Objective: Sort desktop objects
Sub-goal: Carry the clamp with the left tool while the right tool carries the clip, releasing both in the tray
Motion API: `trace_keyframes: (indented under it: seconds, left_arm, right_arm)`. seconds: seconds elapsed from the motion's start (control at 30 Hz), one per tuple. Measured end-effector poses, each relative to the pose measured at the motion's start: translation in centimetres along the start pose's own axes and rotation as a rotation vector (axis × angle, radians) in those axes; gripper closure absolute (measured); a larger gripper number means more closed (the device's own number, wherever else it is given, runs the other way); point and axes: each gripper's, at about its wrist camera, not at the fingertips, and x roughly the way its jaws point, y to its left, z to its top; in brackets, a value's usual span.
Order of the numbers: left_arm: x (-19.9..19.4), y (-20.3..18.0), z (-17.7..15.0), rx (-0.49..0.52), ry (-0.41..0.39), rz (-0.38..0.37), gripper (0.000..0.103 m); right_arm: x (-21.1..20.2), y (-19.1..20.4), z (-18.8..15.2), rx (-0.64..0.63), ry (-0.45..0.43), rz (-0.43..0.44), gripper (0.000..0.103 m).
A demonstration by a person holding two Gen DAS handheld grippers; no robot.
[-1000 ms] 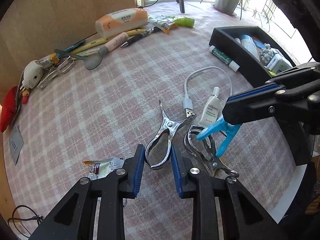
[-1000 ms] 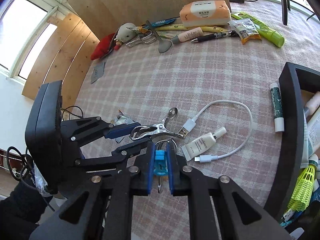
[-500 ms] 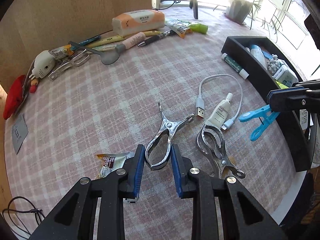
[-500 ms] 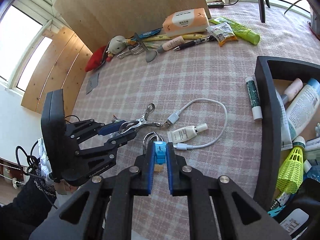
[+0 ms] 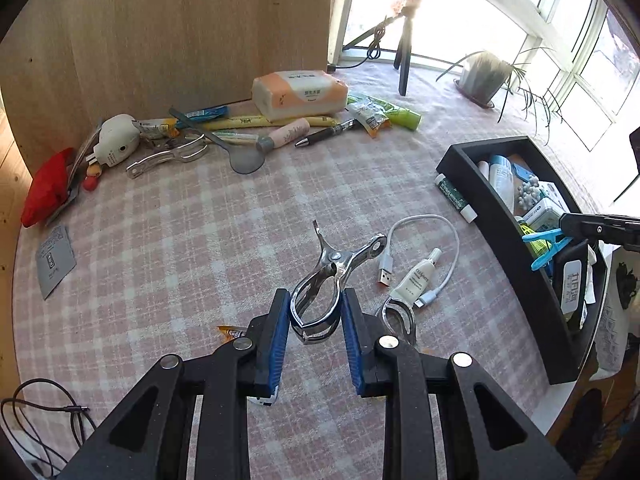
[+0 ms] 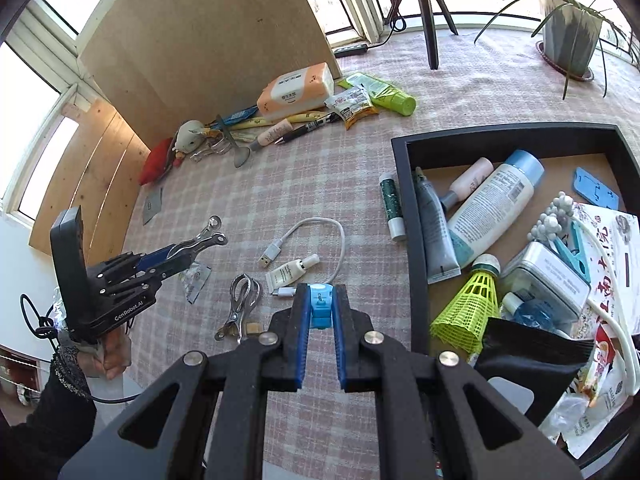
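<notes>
Left gripper (image 5: 316, 322): jaws clamped on shiny steel spring clip (image 5: 326, 280), held clear above checked bench (image 5: 180, 248). Right gripper (image 6: 320, 312): jaws narrow, pinching blue plastic clothes peg (image 6: 320, 306), just beside black rectangular tray (image 6: 412, 240), above bench.

**Open middle, crowded edges**

The checked table (image 5: 168, 240) lay bare across its middle, so I had free passage there. Ahead, clutter lined the wooden board (image 5: 160, 40). A white cable (image 6: 320, 236), small tube (image 6: 290, 272) and metal clip (image 6: 242, 300) blocked the near patch beside the packed black tray (image 6: 412, 240).
</notes>
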Motion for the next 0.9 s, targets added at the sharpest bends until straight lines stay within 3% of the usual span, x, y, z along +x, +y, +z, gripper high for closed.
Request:
trace_keyframes:
  seconds: [0.37, 0.67, 0.9]
  left_arm:
    - [-2.4, -9.3, 4.3, 0.031, -0.084, -0.029, 0.079]
    - [-0.7, -19.4, 7.3, 0.047, -0.111, -0.081, 0.079]
    - [0.6, -24.8, 8.5, 0.063, -0.102, -0.116, 0.079]
  right_arm:
    - [-6.7, -8.4, 1.8, 0.034, -0.081, -0.047, 0.092]
    - [-10.9, -16.8, 3.6, 0.032, -0.092, -0.089, 0.092]
    - [-11.6, -20.7, 4.0, 0.031, -0.084, -0.092, 0.092]
